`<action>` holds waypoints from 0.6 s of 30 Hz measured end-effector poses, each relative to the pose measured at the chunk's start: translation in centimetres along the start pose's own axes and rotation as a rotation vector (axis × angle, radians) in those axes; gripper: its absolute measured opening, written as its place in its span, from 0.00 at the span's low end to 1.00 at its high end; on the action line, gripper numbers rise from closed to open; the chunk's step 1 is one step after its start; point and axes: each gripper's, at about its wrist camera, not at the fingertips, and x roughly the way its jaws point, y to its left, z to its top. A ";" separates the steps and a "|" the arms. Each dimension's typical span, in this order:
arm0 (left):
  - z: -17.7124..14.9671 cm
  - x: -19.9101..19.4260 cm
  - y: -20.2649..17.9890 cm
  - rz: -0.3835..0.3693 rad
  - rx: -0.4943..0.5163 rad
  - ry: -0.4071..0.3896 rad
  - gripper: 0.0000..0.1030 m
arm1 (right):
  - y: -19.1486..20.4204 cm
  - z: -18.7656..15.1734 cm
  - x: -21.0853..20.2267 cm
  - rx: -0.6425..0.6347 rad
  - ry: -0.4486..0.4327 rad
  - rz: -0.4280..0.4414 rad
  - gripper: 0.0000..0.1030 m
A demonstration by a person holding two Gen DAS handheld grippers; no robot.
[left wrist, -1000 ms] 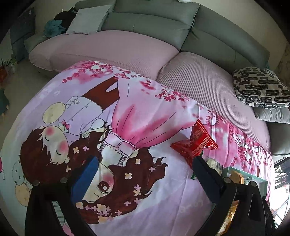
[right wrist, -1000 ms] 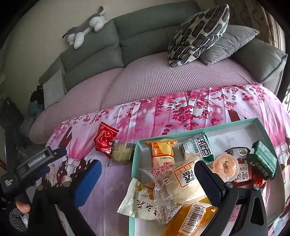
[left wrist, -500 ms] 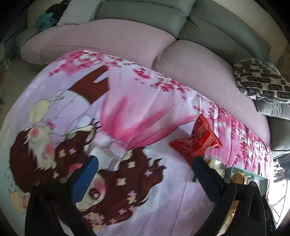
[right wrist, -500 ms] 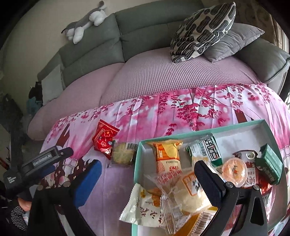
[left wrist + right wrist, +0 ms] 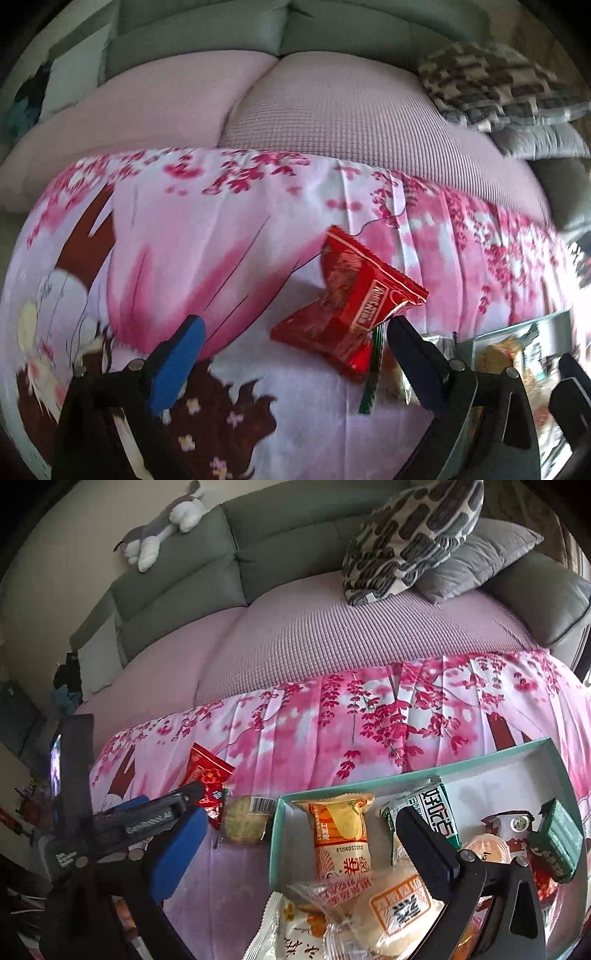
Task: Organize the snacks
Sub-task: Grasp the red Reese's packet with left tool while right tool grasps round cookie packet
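Note:
A red snack packet [image 5: 354, 306] lies on the pink cartoon cloth, just ahead of my open left gripper [image 5: 291, 334], nearer its right finger. In the right wrist view the same red packet [image 5: 207, 775] lies beside a clear-wrapped round cake [image 5: 245, 818], with the left gripper's body over the packet's near end. A teal box [image 5: 275, 834] at right holds several snacks: an orange packet [image 5: 341, 834], a green-white packet [image 5: 439, 812], a jelly cup [image 5: 485, 849], a green box [image 5: 559, 834]. My right gripper [image 5: 299, 830] is open and empty above the box's left edge.
A white snack bag [image 5: 291, 930] and a wrapped bun [image 5: 395, 912] overhang the box's near corner. A grey sofa with pink cover [image 5: 332, 635], patterned pillow [image 5: 410, 531] and plush toy [image 5: 162, 528] stands behind the cloth-covered table [image 5: 406, 716].
My left gripper has swung right and moved in toward the red packet, which is now larger and nearly between its fingers. My right gripper has drifted slightly back from the box.

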 end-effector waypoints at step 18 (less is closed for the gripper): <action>-1.4 0.4 0.6 -0.074 -0.108 -0.008 0.40 | -0.7 0.7 2.2 0.037 0.076 0.001 1.00</action>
